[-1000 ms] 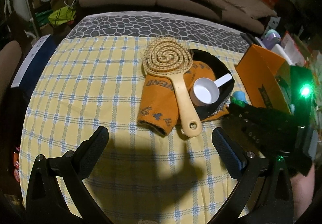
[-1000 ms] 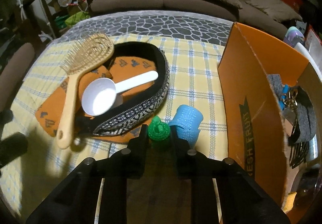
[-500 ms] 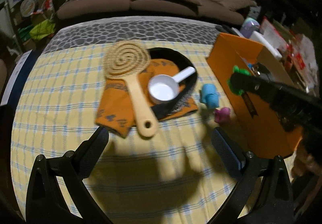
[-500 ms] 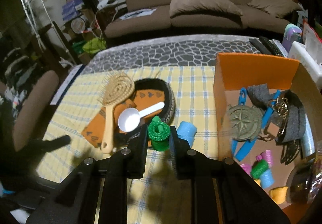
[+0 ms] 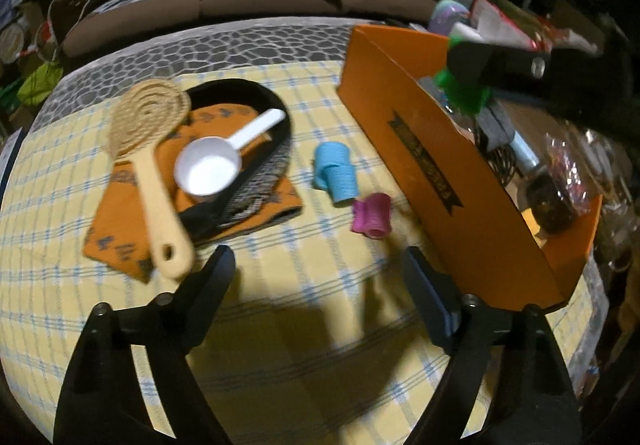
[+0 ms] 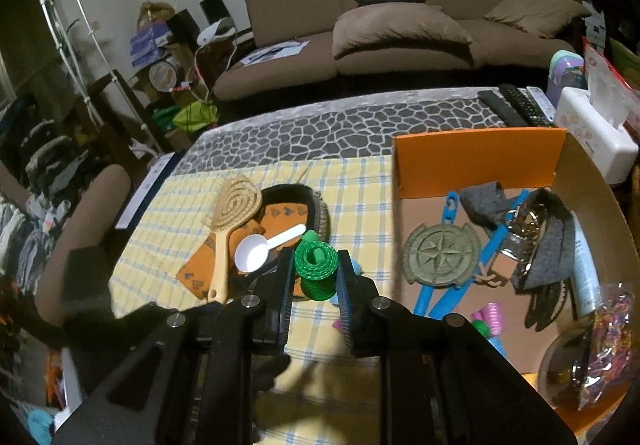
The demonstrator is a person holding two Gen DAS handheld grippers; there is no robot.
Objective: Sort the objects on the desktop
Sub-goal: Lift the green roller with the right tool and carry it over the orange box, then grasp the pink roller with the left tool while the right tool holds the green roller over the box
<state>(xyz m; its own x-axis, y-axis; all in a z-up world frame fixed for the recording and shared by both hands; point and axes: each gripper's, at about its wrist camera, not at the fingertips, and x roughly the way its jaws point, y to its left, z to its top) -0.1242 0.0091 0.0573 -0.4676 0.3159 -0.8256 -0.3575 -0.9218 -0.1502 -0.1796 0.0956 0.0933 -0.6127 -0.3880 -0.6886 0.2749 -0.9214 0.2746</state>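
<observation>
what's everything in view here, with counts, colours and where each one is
hairbrush: 1, beige, lying on the orange cloth
cloth: 1, orange with grey print, on the checked tablecloth
headband: 1, black with patterned edge, on the cloth
scoop: 1, white, on the headband
blue roller: 1, on the tablecloth beside the box
pink roller: 1, on the tablecloth near the box wall
box: 1, orange, right of the table, holding mixed items
compass medallion: 1, grey-green, in the box
green roller: 1, in the right gripper
sofa: 1, brown, behind
left gripper: jaws have been closing, nothing between them
right gripper: shut on the green roller
</observation>
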